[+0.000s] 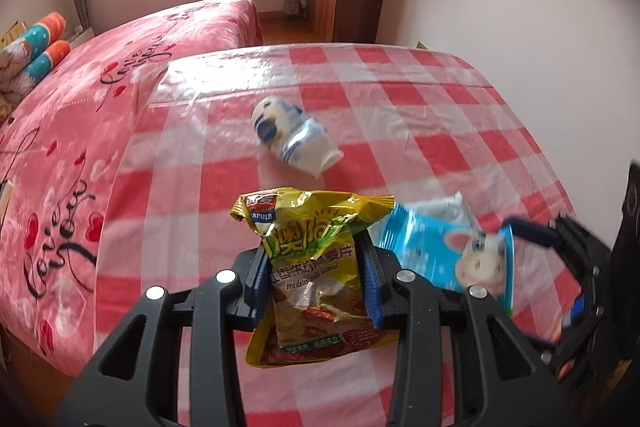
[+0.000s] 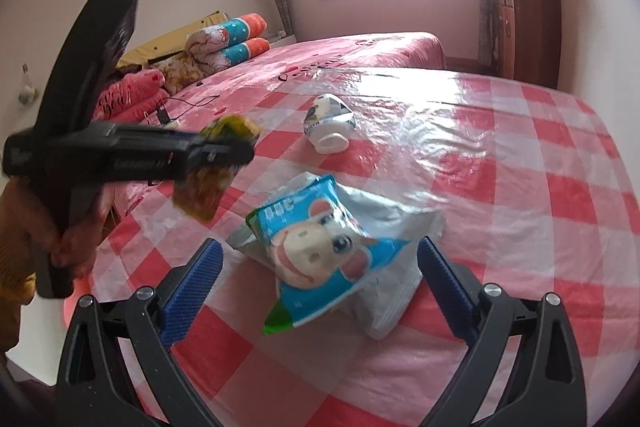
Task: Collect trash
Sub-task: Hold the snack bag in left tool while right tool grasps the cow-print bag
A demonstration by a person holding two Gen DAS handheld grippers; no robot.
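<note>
one crinkled yellow oatmeal packet (image 1: 316,267) pinched upright in left gripper (image 1: 316,275)

A red-and-white checked table (image 2: 520,155) is lying mostly bare toward its far and right-hand parts, offering open passage there. In the near middle, a blue cow-printed packet (image 2: 320,247) is resting on a silver pouch (image 2: 392,227) between the wide-apart jaws of the right gripper (image 2: 320,267), while a crushed white cup (image 2: 330,125) is lying on its side farther back, well apart from them. To the left, the left gripper (image 1: 316,267), clamping a yellow oatmeal bag (image 1: 316,259), is hanging above the table edge, with a pink bed (image 1: 72,155) sitting close alongside.
</note>
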